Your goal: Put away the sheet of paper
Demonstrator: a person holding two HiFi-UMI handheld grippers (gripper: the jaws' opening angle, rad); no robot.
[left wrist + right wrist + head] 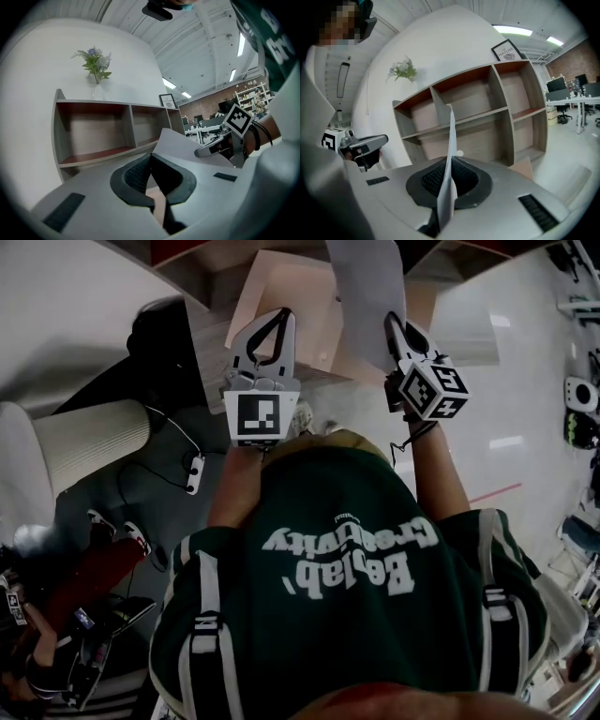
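- Left claw (283,315): jaws closed tip to tip, nothing between them, pointing forward.
- Right claw (394,322): jaws clamped on the sheet of paper (366,296), which stands edge-on between them.
- Both forearms reach forward, side by side, claws apart.

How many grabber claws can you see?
2. The left gripper is held out in front of the person, shut with nothing in it. The right gripper is beside it, pinching the sheet of paper. None seem hidden.
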